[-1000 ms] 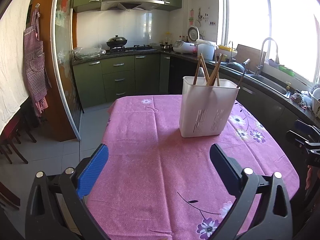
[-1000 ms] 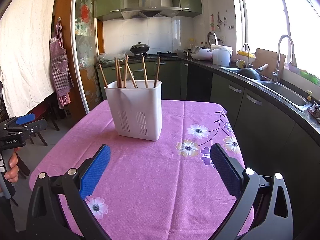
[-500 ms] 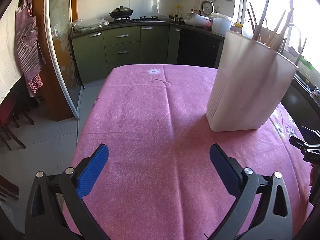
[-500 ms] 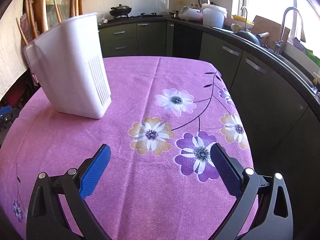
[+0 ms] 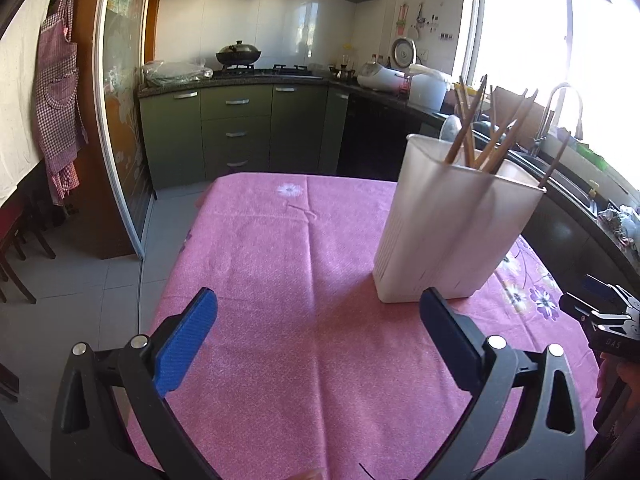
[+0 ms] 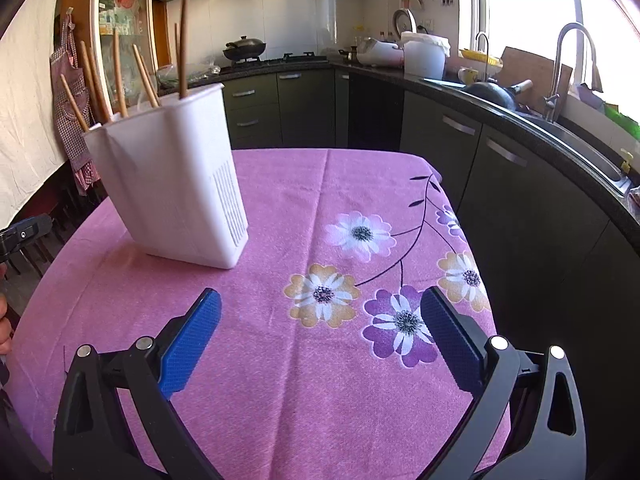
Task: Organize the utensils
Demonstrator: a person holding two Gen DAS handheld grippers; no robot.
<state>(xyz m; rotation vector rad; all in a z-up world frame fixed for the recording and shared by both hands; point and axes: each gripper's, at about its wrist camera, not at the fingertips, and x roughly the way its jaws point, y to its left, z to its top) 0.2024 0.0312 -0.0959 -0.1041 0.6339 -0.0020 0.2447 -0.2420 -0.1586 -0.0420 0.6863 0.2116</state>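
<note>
A white plastic utensil holder (image 5: 452, 224) stands upright on the pink flowered tablecloth (image 5: 280, 264), with several wooden chopsticks (image 5: 480, 136) sticking out of its top. In the right wrist view the same holder (image 6: 176, 184) is at the left, its chopsticks (image 6: 140, 76) leaning outward. My left gripper (image 5: 318, 312) hovers open over bare cloth, the holder just beyond its right finger. My right gripper (image 6: 320, 312) is open above the printed flowers, right of the holder. Nothing is between either pair of fingers. The other gripper shows at the right edge (image 5: 600, 316) of the left wrist view.
Dark green kitchen cabinets (image 5: 240, 128) and a counter with a wok (image 5: 238, 56) run behind the table. A sink with a tap (image 6: 576, 76) lies along the right wall. An apron (image 5: 60, 108) hangs at the left, near chairs (image 5: 16, 252). The table edge drops to grey floor tiles (image 5: 100, 276).
Both grippers dipped low and close to the table half a second ago, then pulled back and up. The holder has stayed in place. Both grippers remain open.
</note>
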